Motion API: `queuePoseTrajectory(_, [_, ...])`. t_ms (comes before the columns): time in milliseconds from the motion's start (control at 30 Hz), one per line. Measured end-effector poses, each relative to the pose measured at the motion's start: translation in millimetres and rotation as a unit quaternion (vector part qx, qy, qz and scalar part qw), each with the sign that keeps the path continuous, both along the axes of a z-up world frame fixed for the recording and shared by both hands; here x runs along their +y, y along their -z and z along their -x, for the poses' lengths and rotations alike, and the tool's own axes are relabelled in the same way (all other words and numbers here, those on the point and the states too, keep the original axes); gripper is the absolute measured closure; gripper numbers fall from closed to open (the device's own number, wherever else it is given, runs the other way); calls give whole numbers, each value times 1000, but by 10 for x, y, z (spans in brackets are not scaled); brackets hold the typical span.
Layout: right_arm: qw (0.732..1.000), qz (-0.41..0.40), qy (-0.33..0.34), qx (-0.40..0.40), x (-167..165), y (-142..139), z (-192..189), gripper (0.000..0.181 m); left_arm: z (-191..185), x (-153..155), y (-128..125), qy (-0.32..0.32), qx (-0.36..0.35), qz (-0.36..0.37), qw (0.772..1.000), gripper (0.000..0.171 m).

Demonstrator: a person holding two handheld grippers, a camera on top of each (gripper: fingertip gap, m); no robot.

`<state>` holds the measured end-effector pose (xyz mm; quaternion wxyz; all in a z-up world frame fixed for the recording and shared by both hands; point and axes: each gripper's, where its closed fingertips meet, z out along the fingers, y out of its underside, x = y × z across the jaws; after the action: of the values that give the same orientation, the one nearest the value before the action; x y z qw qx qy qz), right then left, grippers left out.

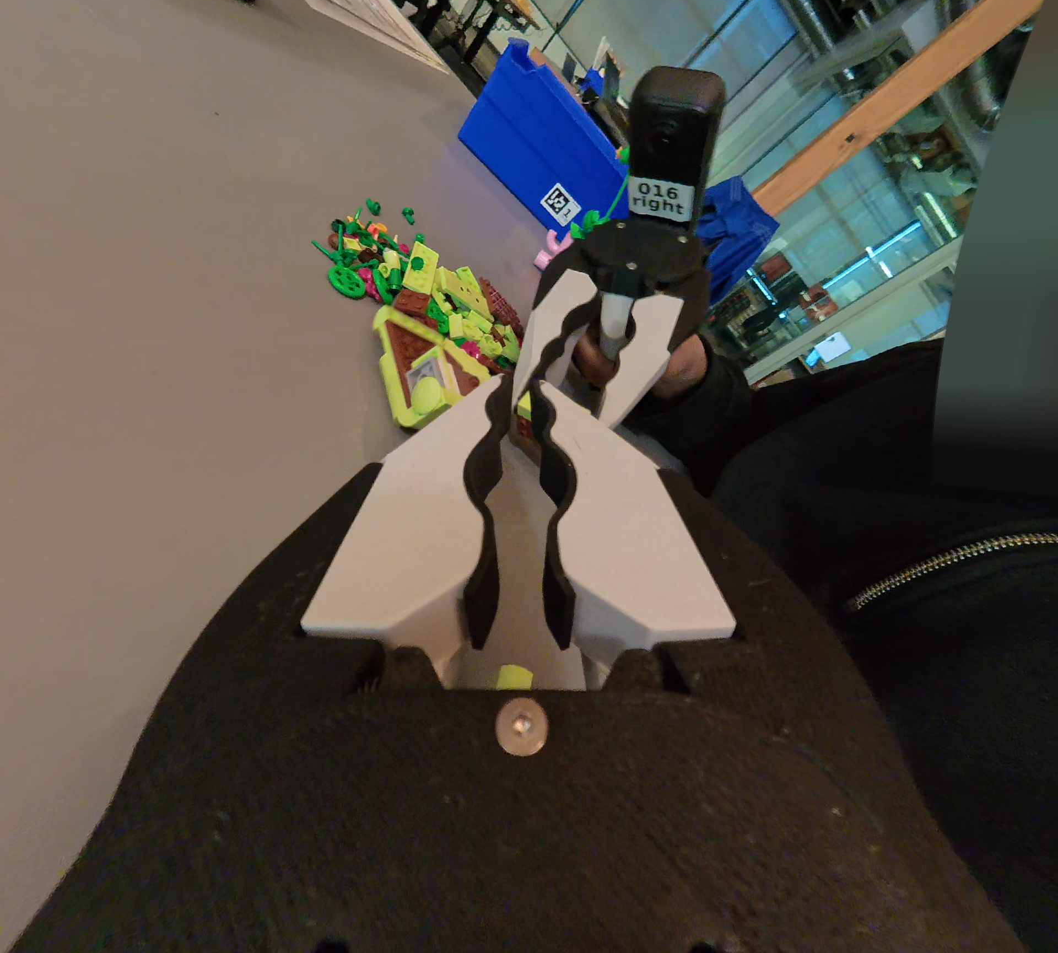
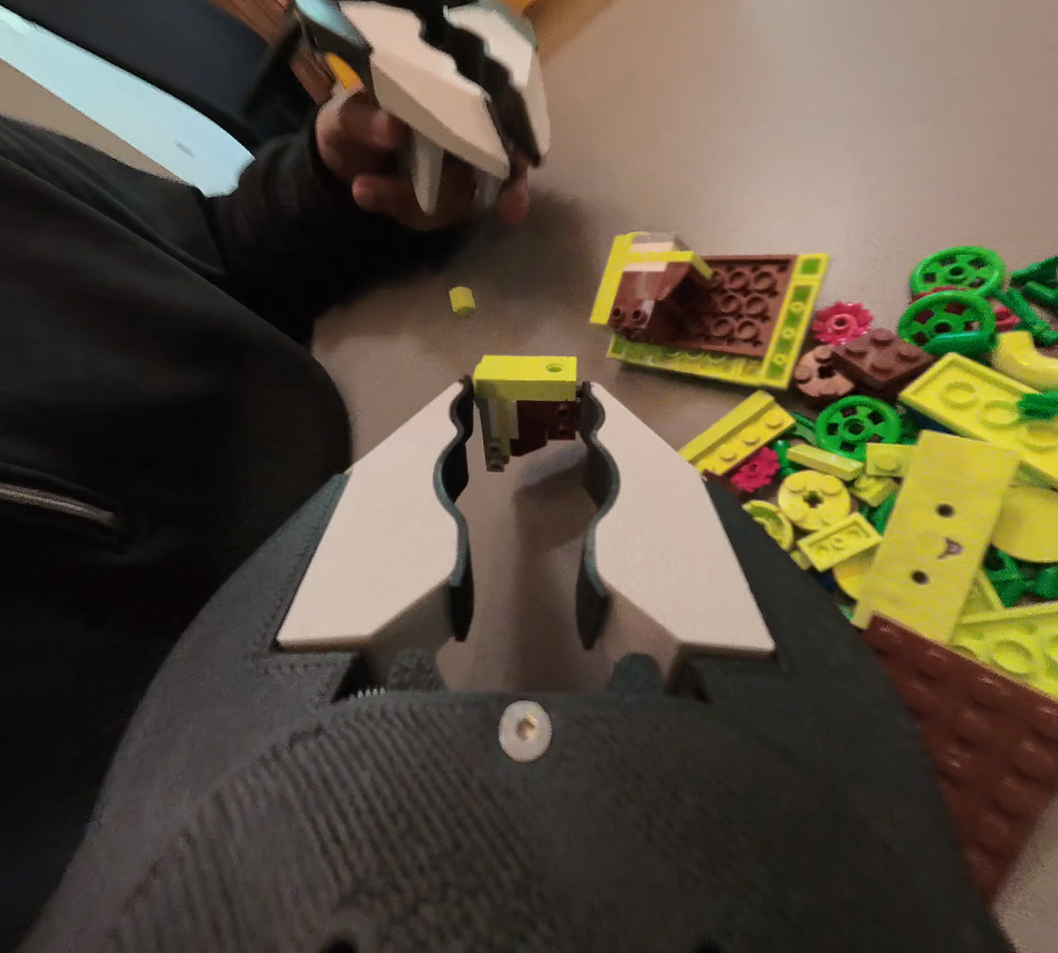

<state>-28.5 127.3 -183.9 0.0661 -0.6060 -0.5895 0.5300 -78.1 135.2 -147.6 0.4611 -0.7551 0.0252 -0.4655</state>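
My right gripper (image 2: 526,394) is shut on a small lime and brown brick assembly (image 2: 524,381) and holds it by its sides just above the grey table (image 2: 715,95). A small round lime piece (image 2: 461,300) lies on the table beyond it. My left gripper (image 1: 518,393) has only a narrow gap between its pads and holds nothing I can see. Its tips almost meet those of the right gripper (image 1: 564,410), which points down at them. In the right wrist view the left gripper (image 2: 521,161) hangs blurred above the table, with a hand on it.
A pile of lime, green, brown and pink bricks (image 2: 916,467) lies to the right, also seen in the left wrist view (image 1: 435,290). A partly built lime and brown plate (image 2: 715,318) lies by it. A blue bin (image 1: 532,141) stands behind. A person's dark jacket (image 2: 114,353) fills the left. Across from one pair of fingers to the other is roughly 7 cm. The small round lime piece (image 2: 461,300) is about 10 cm from both grippers' fingertips.
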Motion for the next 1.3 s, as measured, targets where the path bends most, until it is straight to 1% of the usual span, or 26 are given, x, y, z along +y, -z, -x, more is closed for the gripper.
queuePoseTrajectory(100, [998, -62, -12, -14, -54, 82, -12, 145, 58, 3, -27, -8, 18, -11, 1000, 160])
queuePoseTrajectory(167, [994, -105, -14, -22, -39, 132, -19, 145, 92, 13, -5, -18, 43, -15, 999, 151])
queuePoseTrajectory(233, [992, -123, -16, -23, -45, 149, -19, 145, 105, 30, 65, -27, 86, -16, 996, 138])
queuePoseTrajectory(300, [992, -126, -16, -20, -55, 153, -12, 145, 90, 58, 175, -37, 149, -17, 988, 126])
queuePoseTrajectory(400, [990, -138, -15, -26, -32, 198, -10, 145, -10, 77, 291, -27, 222, -10, 975, 112])
queuePoseTrajectory(500, [982, -183, -1, -34, 56, 256, -7, 145, -13, 108, 320, -35, 262, -15, 964, 109])
queuePoseTrajectory(600, [975, -223, 9, -21, 97, 219, 12, 146, 54, 126, 312, -47, 267, -14, 963, 109])
queuePoseTrajectory(700, [977, -213, 19, 17, 92, 74, 49, 144, 170, 68, 269, -62, 257, -7, 964, 110])
queuePoseTrajectory(733, [977, -207, 25, 30, 112, 23, 55, 144, 167, -15, 255, -52, 254, -2, 966, 111])
queuePoseTrajectory(800, [980, -190, 38, 53, 157, -76, 58, 143, 109, -274, 281, -5, 273, 7, 962, 122])
queuePoseTrajectory(833, [981, -177, 42, 63, 170, -126, 57, 143, 105, -419, 345, 17, 301, 18, 953, 123])
queuePoseTrajectory(900, [984, -150, 46, 83, 164, -220, 62, 143, 127, -708, 528, 59, 374, 44, 925, 128])
queuePoseTrajectory(933, [985, -140, 46, 91, 154, -256, 64, 143, 142, -809, 604, 69, 402, 53, 912, 131])
queuePoseTrajectory(967, [985, -135, 46, 97, 147, -277, 66, 143, 130, -877, 650, 76, 414, 56, 905, 135])
queuePoseTrajectory(1000, [985, -134, 46, 99, 144, -285, 67, 143, 93, -912, 670, 79, 413, 53, 906, 139])
queuePoseTrajectory(1067, [983, -145, 47, 101, 155, -284, 68, 144, 86, -913, 710, 73, 418, 53, 904, 167])
queuePoseTrajectory(1133, [977, -176, 56, 109, 222, -310, 61, 145, 68, -860, 659, 67, 418, 35, 905, 167])
queuePoseTrajectory(1167, [970, -202, 66, 114, 295, -342, 46, 147, 32, -819, 606, 67, 410, 22, 909, 167])
queuePoseTrajectory(1233, [952, -256, 102, 131, 497, -473, -14, 151, -93, -710, 457, 71, 385, -12, 920, 167])
queuePoseTrajectory(1300, [938, -274, 143, 157, 670, -660, -104, 151, -206, -538, 287, 69, 383, -48, 920, 167])
